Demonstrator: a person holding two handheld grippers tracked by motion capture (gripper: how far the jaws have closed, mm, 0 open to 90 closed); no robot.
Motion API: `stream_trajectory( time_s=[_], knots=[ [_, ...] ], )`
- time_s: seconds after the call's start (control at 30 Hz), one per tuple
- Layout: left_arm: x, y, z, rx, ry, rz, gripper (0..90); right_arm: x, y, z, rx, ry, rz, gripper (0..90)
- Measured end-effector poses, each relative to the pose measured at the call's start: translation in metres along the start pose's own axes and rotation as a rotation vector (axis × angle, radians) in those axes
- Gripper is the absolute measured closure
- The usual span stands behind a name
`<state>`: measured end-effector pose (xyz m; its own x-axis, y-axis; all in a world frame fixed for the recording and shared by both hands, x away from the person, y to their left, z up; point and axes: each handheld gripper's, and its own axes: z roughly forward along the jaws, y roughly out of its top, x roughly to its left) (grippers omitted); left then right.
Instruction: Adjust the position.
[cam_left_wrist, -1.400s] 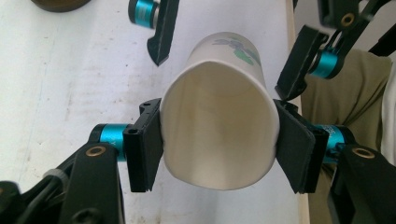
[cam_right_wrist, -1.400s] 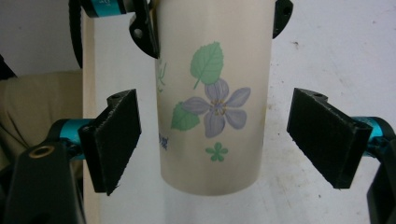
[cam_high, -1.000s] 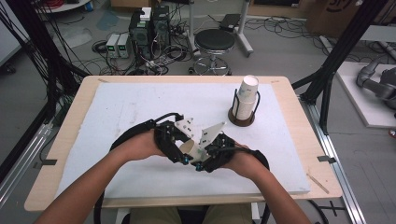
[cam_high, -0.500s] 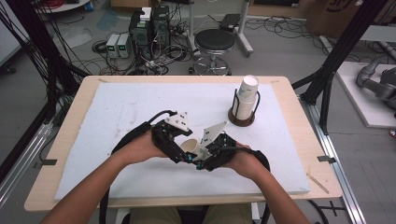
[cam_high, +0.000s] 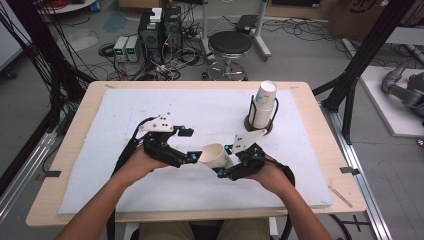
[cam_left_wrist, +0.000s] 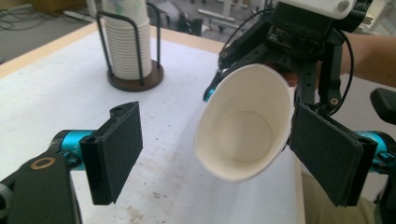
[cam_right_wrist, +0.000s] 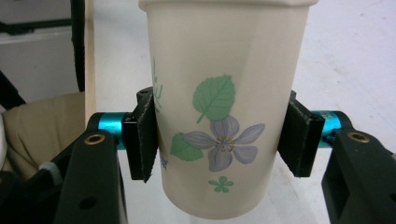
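A white paper cup (cam_high: 215, 155) with a flower print (cam_right_wrist: 224, 93) lies tilted above the white mat. My right gripper (cam_high: 223, 160) is shut on its lower body, and both pads press its sides in the right gripper view (cam_right_wrist: 219, 140). The cup's open mouth (cam_left_wrist: 243, 126) faces my left gripper (cam_left_wrist: 224, 144), whose jaws have just been opening and now stand wide. Its left pad is well clear of the cup and its right pad sits close beside the rim. In the high view the left gripper (cam_high: 191, 145) is just left of the cup.
A stack of paper cups (cam_high: 262, 107) stands in a wire holder on a round wooden base at the mat's back right (cam_left_wrist: 126, 42). The white mat (cam_high: 125, 115) covers most of the wooden table. Cables trail from both grippers toward the front edge.
My left gripper, earlier shut close against the cup, has opened and drawn a little to the left. The right gripper has kept hold of the cup and shifted slightly right.
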<state>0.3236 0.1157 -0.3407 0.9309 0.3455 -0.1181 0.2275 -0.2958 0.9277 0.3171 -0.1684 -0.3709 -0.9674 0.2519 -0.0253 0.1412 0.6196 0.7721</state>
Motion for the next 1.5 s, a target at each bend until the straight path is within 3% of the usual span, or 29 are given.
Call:
stream_trajectory(
  time_s=[0.43,0.53,0.7,0.93,1.1,1.5],
  knots=[
    [0.003,-0.035,-0.019,-0.156,0.122,-0.031,18.3,0.000,-0.025,-0.013,-0.146,-0.047,0.024,38.5],
    [0.003,-0.041,-0.022,-0.167,0.148,-0.025,18.2,0.000,-0.032,-0.014,-0.178,-0.064,0.038,37.7],
    [0.005,-0.057,-0.029,-0.205,0.184,-0.061,17.8,0.000,-0.043,-0.017,-0.235,-0.101,0.070,36.8],
    [0.008,-0.080,-0.037,-0.215,0.224,-0.085,17.6,-0.002,-0.054,-0.023,-0.305,-0.146,0.097,35.8],
    [0.007,-0.094,-0.041,-0.216,0.253,-0.073,17.6,-0.003,-0.060,-0.027,-0.337,-0.183,0.112,35.6],
    [0.008,-0.107,-0.049,-0.214,0.294,-0.072,17.6,-0.003,-0.060,-0.032,-0.386,-0.230,0.133,35.4]
  ],
)
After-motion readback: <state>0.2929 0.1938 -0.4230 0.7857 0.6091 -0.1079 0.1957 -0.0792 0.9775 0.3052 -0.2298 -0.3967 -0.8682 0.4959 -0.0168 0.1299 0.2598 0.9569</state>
